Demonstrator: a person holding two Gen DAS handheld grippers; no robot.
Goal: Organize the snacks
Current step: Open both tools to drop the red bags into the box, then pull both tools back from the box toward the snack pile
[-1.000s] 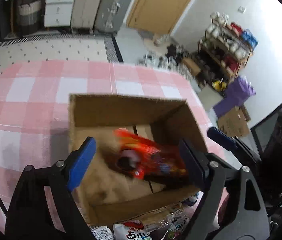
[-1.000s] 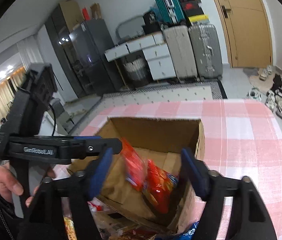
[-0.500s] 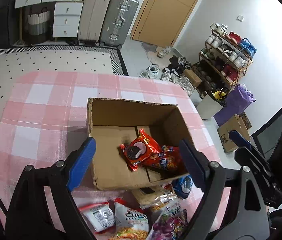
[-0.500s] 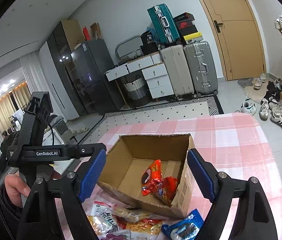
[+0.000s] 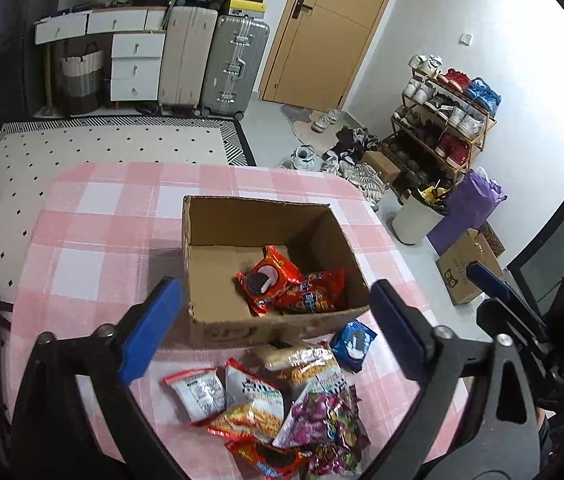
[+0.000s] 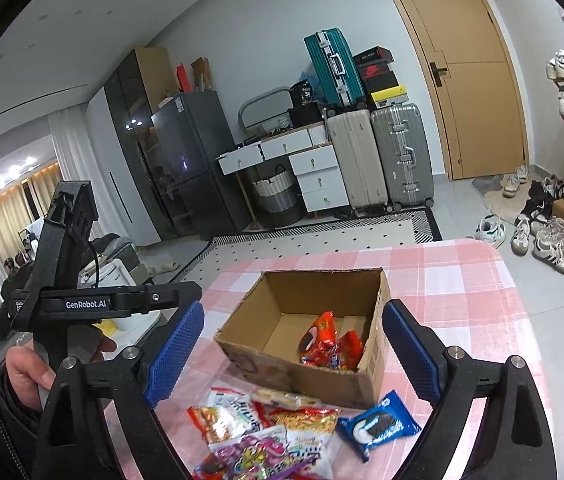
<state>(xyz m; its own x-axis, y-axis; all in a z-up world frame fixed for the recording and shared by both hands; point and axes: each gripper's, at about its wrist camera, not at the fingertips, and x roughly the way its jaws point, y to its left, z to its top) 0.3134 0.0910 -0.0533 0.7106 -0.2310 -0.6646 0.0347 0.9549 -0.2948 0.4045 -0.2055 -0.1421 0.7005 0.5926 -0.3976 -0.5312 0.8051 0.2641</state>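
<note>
Both grippers hang spread wide and empty — left gripper (image 5: 273, 332), right gripper (image 6: 294, 356) — above the open brown cardboard box (image 5: 201, 240) holding two red snack packets (image 5: 282, 284) mid-frame.

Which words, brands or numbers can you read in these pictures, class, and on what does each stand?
"GenRobot.AI": on the left gripper's black body, seen in the right wrist view.
Print on the snack packets, the blue cookie packet and the cardboard box: too small or blurred to read.
</note>
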